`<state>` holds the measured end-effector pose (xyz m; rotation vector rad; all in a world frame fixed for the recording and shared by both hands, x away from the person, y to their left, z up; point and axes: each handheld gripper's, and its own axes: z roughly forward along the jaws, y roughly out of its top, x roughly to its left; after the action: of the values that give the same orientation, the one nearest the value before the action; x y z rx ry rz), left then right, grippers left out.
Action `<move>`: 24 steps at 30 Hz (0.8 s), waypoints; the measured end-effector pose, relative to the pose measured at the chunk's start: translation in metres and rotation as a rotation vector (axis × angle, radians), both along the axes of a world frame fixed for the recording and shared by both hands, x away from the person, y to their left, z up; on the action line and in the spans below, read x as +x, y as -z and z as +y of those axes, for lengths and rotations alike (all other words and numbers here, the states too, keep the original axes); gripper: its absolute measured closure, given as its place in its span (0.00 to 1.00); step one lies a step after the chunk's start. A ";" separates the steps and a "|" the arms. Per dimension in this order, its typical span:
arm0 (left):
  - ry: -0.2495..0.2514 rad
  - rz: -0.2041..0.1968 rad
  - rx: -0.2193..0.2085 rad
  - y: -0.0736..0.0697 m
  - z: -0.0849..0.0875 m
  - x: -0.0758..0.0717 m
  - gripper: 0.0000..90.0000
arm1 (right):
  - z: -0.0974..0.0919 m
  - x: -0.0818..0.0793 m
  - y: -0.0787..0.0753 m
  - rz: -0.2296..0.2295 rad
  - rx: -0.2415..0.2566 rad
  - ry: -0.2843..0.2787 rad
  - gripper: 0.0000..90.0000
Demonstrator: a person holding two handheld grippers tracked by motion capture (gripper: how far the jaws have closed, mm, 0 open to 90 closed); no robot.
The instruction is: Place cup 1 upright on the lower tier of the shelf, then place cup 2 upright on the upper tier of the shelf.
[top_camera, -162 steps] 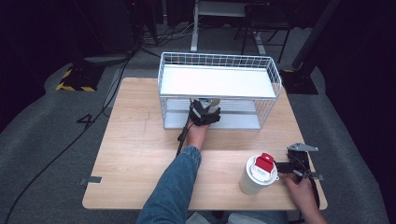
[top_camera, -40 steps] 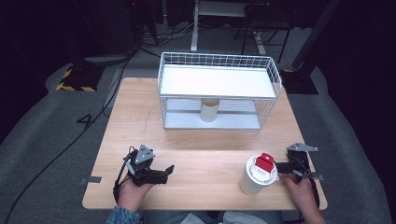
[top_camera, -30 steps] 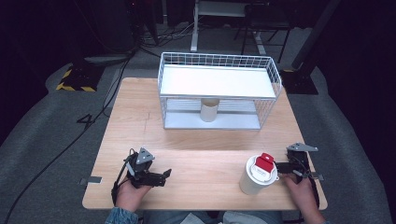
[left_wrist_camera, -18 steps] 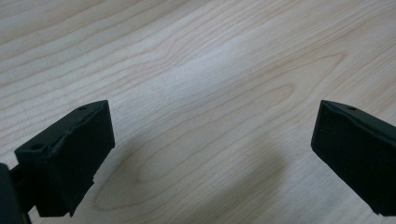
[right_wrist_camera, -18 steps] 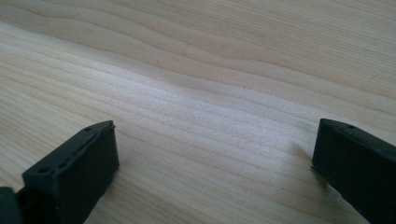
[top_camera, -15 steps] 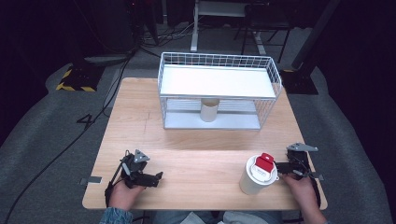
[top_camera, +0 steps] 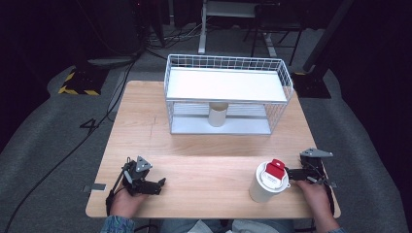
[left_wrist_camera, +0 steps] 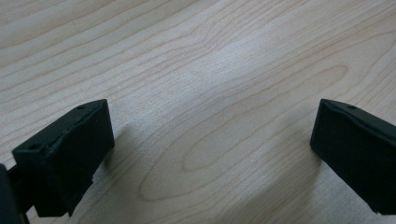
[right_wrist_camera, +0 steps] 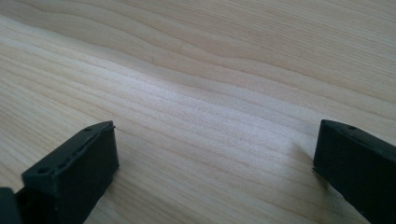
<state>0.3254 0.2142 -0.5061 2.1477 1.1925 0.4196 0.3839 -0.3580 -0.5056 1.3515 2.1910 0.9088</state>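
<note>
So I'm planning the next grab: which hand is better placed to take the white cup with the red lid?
Right. The right gripper rests open just beside the white cup; the left gripper, also open, lies across the table near its left front corner.

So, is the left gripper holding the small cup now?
No, the left gripper rests open on the table, and the small cup stands inside the wire basket.

The desk was pale matt grained wood; the basket white-coated wire; each gripper's jaws looked matt black plastic.
</note>
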 end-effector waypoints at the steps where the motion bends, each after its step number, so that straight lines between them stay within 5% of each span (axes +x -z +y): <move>1: 0.000 0.000 0.000 0.000 0.000 0.000 0.00 | 0.000 0.000 0.000 -0.003 0.000 0.003 0.00; 12: 0.015 0.000 0.003 0.000 0.002 0.002 0.00 | -0.006 -0.008 -0.011 -0.066 0.021 -0.013 0.00; 24: -0.025 0.002 0.000 0.000 0.000 0.009 0.00 | -0.012 -0.017 -0.023 -0.088 0.051 -0.026 0.01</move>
<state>0.3345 0.2146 -0.5059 2.1357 1.2213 0.4285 0.3667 -0.3700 -0.4826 1.2834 2.1370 1.0212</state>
